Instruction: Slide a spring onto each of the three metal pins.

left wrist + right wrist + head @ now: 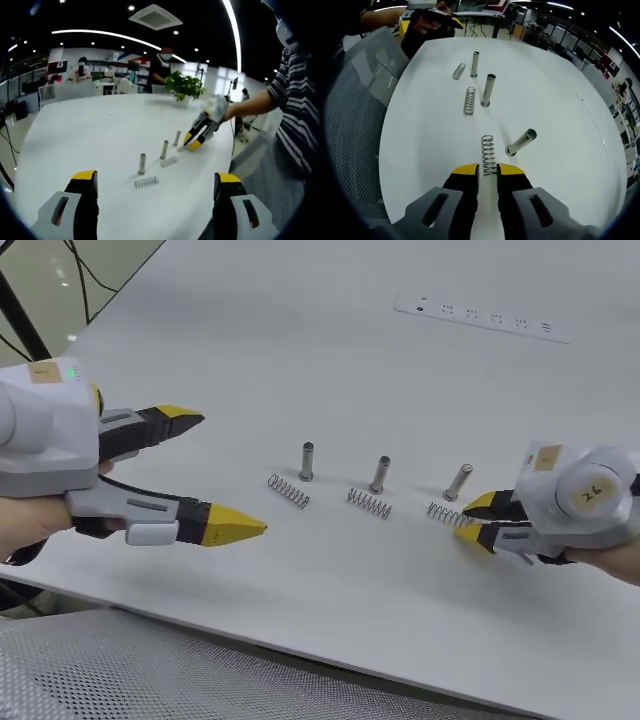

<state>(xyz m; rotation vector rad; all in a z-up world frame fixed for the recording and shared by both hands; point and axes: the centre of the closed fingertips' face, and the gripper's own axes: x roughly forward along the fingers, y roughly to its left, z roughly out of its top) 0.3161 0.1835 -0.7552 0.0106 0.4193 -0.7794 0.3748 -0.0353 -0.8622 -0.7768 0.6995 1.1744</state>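
Note:
Three metal pins stand in a row on the white table: left pin (307,461), middle pin (381,474), right pin (459,481). A spring lies in front of each: left spring (289,490), middle spring (369,503), right spring (446,514). My right gripper (475,519) sits low at the table, its jaws closed around the near end of the right spring (488,150), beside the right pin (521,142). My left gripper (220,472) hovers wide open left of the row, holding nothing. The left spring (146,182) and left pin (142,164) lie ahead of it.
A white power strip (480,316) lies at the far side of the table. The table's near edge runs along the bottom, with a grey mesh chair (150,670) below it. People and a potted plant (185,85) are beyond the table.

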